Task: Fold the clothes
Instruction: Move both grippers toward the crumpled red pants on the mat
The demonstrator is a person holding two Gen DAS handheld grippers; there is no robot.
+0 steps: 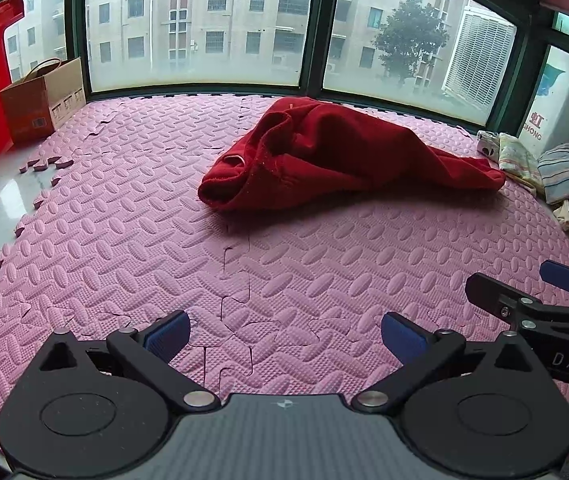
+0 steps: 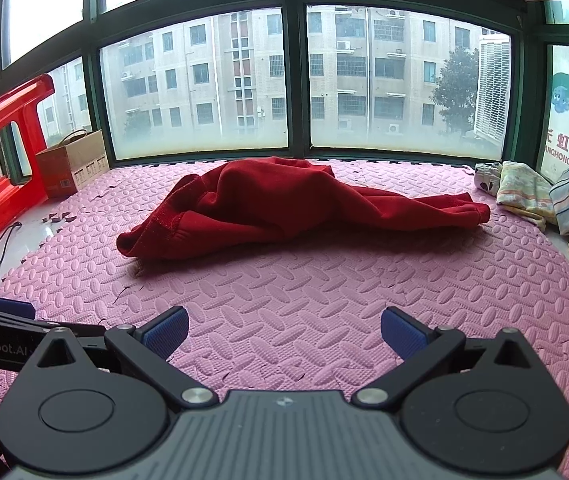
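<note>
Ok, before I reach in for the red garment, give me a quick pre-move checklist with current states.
1. Left gripper jaws open and holding nothing: ok.
2. Right gripper jaws open and holding nothing: ok.
3. Red garment spread flat for folding: not ok, it lies crumpled in a heap on the pink foam mat.
4. Mat between grippers and garment free of objects: ok.
5. Garment apart from the other clothes at the right edge: ok, a strip of mat shows between them.
6. Which part is collar, hem or sleeve: cannot tell from either view.
</note>
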